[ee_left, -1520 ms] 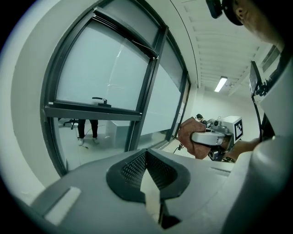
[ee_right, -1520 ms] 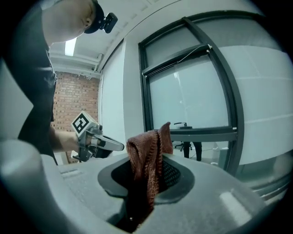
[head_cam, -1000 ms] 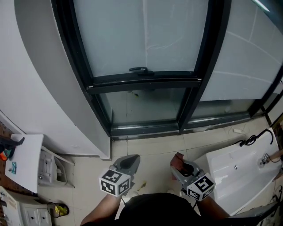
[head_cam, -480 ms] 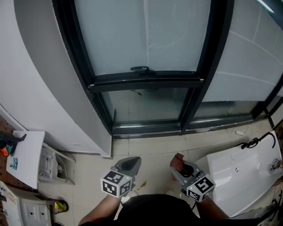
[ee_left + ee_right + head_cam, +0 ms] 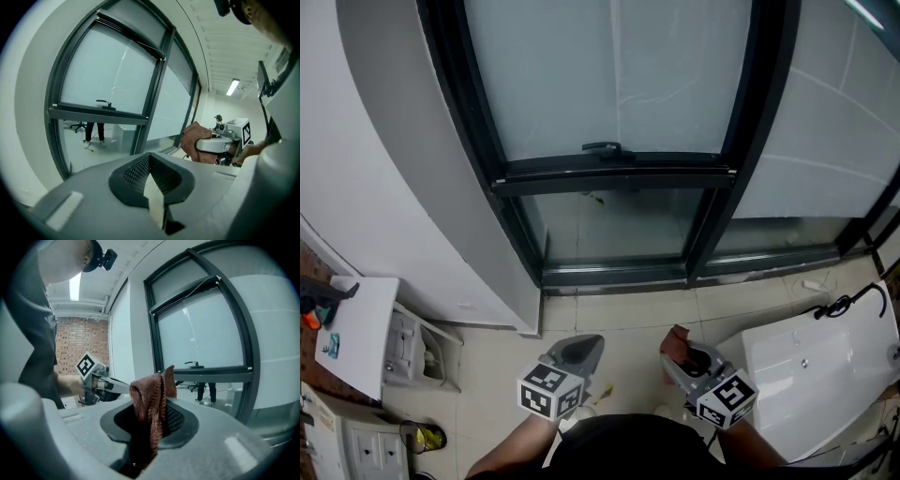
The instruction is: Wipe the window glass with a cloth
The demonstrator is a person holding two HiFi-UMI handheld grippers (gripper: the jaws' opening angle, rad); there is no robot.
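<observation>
The right gripper (image 5: 682,352) is clamping the reddish-brown cloth (image 5: 677,338) upright in its jaws, with the window glass (image 5: 609,84) lying well apart, far and slightly left, while the left gripper (image 5: 579,349) is idling closed and empty.

Cool, even indoor light fills all 3 views, and shadows are soft. A ceiling lamp (image 5: 233,87) glows white in the left gripper view, overexposed. The window glass (image 5: 553,75) is pale and evenly lit, without glare. Both gripper views bend the window frame (image 5: 154,89) into curves and go black at the corners. The cloth (image 5: 150,394) sinks into shadow at its lower end.
</observation>
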